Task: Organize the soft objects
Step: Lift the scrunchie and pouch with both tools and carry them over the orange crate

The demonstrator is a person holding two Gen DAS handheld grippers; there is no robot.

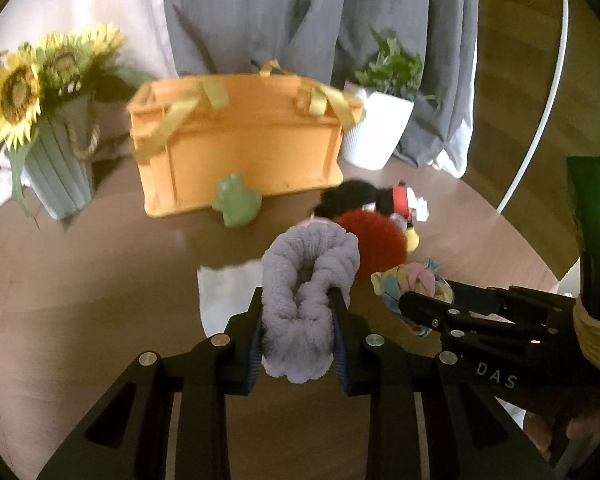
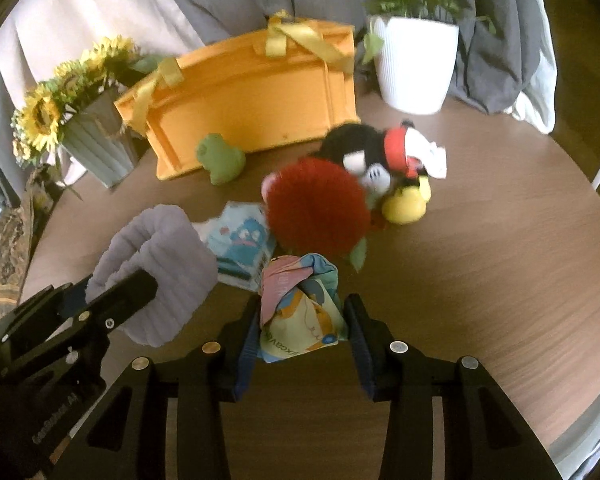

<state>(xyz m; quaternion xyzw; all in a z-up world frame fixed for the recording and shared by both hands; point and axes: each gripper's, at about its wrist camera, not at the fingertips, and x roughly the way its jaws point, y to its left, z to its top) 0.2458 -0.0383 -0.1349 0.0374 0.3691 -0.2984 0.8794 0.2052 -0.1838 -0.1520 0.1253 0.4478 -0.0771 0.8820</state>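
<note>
On the round wooden table [image 2: 480,240], the soft things lie loosely grouped around the middle. At twelve o'clock in the left wrist view stands an orange fabric basket [image 1: 240,140] with yellow ribbon handles, and a green plush frog [image 1: 236,202] rests against its near wall. At ten o'clock sits a grey ribbed vase of sunflowers [image 1: 56,168]; at one o'clock, a white ribbed pot with a leafy plant [image 1: 380,128]. Grey and pale curtains [image 1: 300,12] hang behind the table, and a thin white hoop [image 1: 556,80] curves past its far edge at two o'clock.

The left gripper [image 1: 298,320] has its jaws closed firmly on a lavender fluffy scrunchie [image 1: 304,280], held above the tabletop. The right gripper [image 2: 302,332] is pinched on a crumpled, multicoloured printed cloth [image 2: 300,312], which fills the gap between the pads; whether the cloth is lifted clear of the wood is hard to say.

Just beyond that cloth, at twelve o'clock in the right wrist view, sits a red fuzzy pom-pom [image 2: 316,204], touching a black, red and white mouse plush [image 2: 380,152] with yellow shoes. A flat printed packet [image 2: 240,244] lies at eleven o'clock beside the pom-pom.
</note>
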